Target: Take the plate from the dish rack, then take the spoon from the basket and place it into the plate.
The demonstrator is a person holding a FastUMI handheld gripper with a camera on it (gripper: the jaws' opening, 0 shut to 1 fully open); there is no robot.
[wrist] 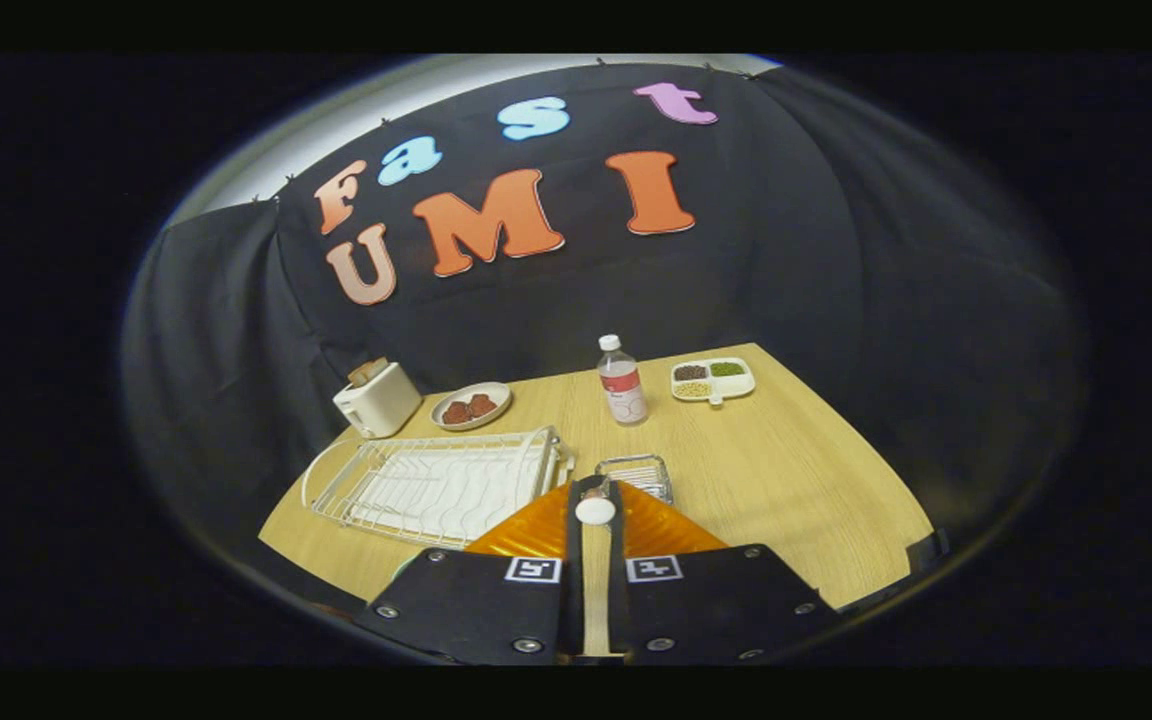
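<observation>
My tongs [595, 500] pinch the spoon [595, 511] nearly closed, above the orange plate [526, 535], basket [636, 472] just beyond.

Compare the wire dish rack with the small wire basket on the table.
The dish rack is large and white; the basket is small and silvery. The rack lies beside the jaws, the basket just beyond them. The gripper is shut on a spoon. Both are wire and stand on the table.

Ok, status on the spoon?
Tool shut on spoon. Spoon over orange plate, not released. Basket just beyond fingertips, dish rack alongside; nothing blocking.
</observation>
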